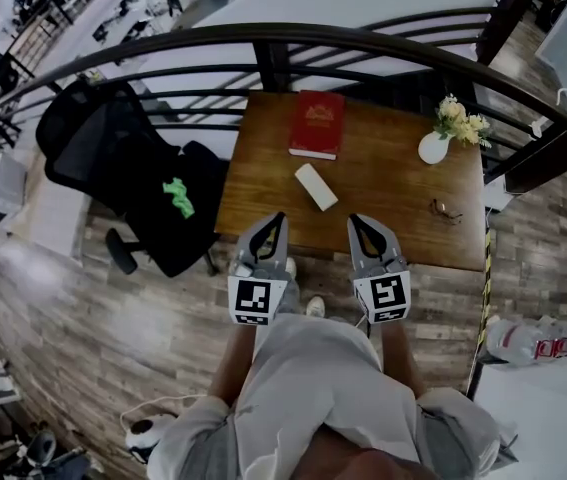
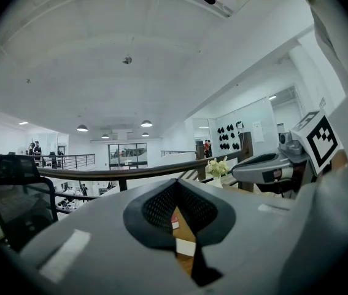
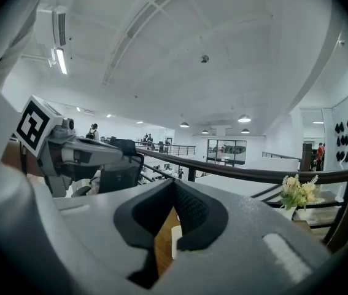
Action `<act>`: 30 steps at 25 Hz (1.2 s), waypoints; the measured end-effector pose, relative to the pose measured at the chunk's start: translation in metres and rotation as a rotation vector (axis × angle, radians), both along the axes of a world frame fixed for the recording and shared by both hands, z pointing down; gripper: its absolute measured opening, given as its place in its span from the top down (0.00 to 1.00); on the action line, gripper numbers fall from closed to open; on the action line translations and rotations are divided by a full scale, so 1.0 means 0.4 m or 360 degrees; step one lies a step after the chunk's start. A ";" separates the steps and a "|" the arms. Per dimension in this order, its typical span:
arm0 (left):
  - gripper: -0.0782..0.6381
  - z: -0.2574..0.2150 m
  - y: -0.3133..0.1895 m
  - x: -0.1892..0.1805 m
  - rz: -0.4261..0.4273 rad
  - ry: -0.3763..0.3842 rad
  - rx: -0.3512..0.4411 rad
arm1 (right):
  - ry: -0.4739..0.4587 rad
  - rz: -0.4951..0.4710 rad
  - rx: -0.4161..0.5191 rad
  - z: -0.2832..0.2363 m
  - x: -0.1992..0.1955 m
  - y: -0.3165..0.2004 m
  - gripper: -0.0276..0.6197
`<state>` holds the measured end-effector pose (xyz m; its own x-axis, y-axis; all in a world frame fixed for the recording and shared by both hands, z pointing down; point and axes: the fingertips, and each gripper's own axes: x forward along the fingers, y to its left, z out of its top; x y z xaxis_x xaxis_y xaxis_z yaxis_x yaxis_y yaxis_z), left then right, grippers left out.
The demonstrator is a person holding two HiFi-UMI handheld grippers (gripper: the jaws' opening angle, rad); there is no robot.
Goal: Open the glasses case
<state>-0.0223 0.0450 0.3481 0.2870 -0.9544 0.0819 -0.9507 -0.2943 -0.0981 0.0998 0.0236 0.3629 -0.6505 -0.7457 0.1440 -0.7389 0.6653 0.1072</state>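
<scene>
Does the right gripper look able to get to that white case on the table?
Probably yes: the case lies in the open just ahead of the right gripper, only bare table between. Its jaws are shut and would need opening.

The wooden table (image 1: 383, 230) carries four things, one of each kind: one red book (image 1: 316, 124) at its far edge, one white glasses case (image 1: 316, 186) near its middle, one pair of glasses (image 1: 446, 210) by its right edge, and one white vase (image 1: 433, 148) of flowers at its far right corner. One black office chair (image 1: 133, 183) stands off the table's left edge, with one green object (image 1: 177, 197) on it. Two grippers sit at the near edge: one left gripper (image 1: 276, 218), one right gripper (image 1: 357, 220).
</scene>
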 end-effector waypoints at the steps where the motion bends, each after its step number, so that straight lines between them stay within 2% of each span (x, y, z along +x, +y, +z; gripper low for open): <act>1: 0.86 0.002 -0.008 -0.005 0.0001 0.0000 -0.0002 | 0.0002 -0.0003 -0.0001 0.001 -0.007 -0.007 0.95; 11: 0.86 0.018 -0.138 -0.076 0.0044 0.0014 -0.0014 | 0.0018 0.0043 -0.0018 0.016 -0.073 -0.128 0.95; 20: 0.86 0.013 -0.298 -0.143 0.0124 0.0032 -0.0009 | 0.0036 0.0152 -0.0020 0.018 -0.121 -0.276 0.95; 30: 0.86 0.046 -0.419 -0.215 0.0228 0.0110 -0.0043 | 0.0103 0.0276 -0.0070 0.045 -0.182 -0.364 0.95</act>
<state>-0.1083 -0.1228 0.3665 0.4258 -0.9011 0.0822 -0.9030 -0.4290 -0.0242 0.0269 -0.1219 0.3807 -0.5009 -0.8380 0.2166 -0.8354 0.5335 0.1319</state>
